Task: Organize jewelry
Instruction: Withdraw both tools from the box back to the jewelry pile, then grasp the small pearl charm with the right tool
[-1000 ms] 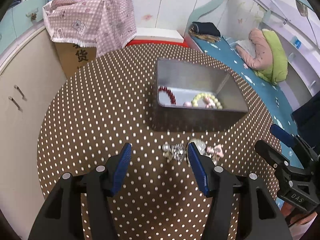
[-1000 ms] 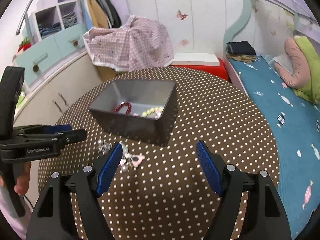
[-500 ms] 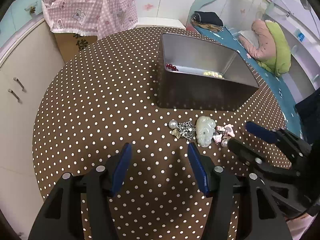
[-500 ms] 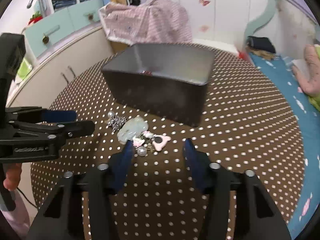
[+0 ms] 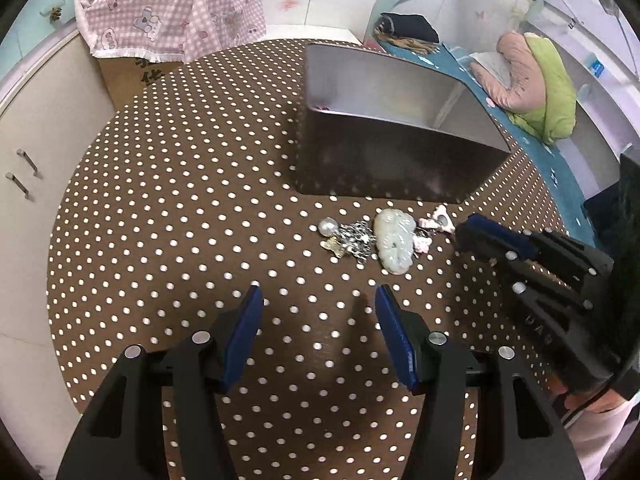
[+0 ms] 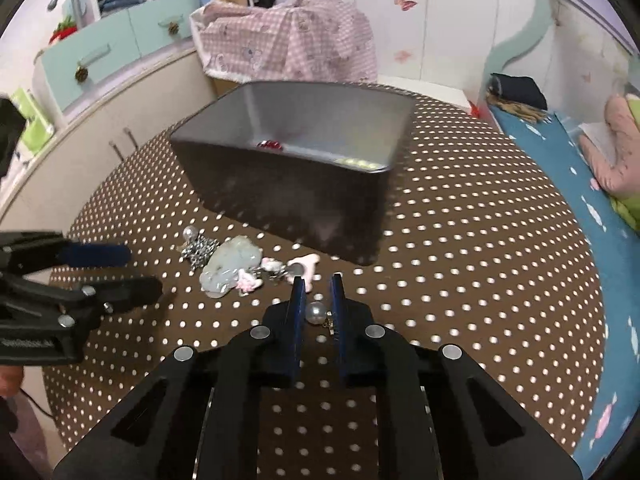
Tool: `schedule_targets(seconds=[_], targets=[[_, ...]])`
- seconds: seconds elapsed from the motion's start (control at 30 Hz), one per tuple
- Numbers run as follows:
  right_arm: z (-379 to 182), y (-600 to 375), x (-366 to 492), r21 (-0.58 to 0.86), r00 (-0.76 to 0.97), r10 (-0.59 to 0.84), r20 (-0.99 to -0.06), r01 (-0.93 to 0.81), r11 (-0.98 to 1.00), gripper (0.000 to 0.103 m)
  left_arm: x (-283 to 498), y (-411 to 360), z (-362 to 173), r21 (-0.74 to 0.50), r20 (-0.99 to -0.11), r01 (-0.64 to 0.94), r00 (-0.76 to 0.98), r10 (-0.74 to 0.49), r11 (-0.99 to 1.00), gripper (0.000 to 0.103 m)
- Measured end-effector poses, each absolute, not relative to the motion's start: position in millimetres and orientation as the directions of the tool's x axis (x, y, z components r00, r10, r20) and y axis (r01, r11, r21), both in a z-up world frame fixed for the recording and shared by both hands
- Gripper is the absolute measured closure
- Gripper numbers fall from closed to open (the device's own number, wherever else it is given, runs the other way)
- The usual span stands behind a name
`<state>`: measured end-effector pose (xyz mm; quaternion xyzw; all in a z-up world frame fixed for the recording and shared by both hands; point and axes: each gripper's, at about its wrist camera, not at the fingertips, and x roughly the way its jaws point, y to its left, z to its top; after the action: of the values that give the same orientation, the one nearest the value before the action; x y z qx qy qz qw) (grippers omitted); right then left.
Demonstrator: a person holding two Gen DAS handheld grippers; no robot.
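Note:
A grey metal box stands on the dotted round table; red beads and pale green beads lie inside. In front of it lies a jewelry pile: a pale jade pendant, a silver chain piece with a pearl, and pink pieces. My left gripper is open and empty, just short of the pile. My right gripper has its jaws nearly closed around a pearl earring at the pile's right end; it also shows in the left wrist view.
A pink checked cloth over a cardboard box stands behind the table. Beige cabinets are on the left. A bed with blue sheet and pink and green bedding runs along the right.
Both grippers have come lower and closer to the pile. My right gripper has narrowed from wide open to nearly closed around the pearl earring. The left gripper stays open.

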<state>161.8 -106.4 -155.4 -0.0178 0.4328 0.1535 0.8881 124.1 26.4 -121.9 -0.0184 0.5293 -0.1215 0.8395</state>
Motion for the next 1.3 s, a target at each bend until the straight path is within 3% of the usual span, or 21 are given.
schedule_targets(seconds=[0.27,0.8,0.9,0.97,1.3], targets=[[-145,-128,162,0.102,0.615,0.226,-0.755,-0.231,0.968,0.087,123,16,-125,-0.169,-0.886,0.187,0.401,-0.232,0.968,0.047],[-158,-131,155,0.087,0.59,0.24,-0.771,-0.276,0.957,0.081,117,18,-125,-0.173,-0.885,0.179,0.403,-0.233,0.968,0.047],[-158,-129,152,0.08,0.586,0.243,-0.773,-0.289,0.954,0.082,114,16,-124,-0.184,-0.884,0.181,0.399,-0.243,0.966,0.047],[-158,-134,151,0.11,0.581,0.253,-0.773,-0.269,0.957,0.093,113,15,-124,-0.194,-0.883,0.186,0.395,-0.254,0.963,0.047],[-143,-168,147,0.197,0.602,0.277,-0.749,-0.196,0.961,0.091,111,11,-124,-0.204,-0.882,0.189,0.39,-0.264,0.961,0.047]])
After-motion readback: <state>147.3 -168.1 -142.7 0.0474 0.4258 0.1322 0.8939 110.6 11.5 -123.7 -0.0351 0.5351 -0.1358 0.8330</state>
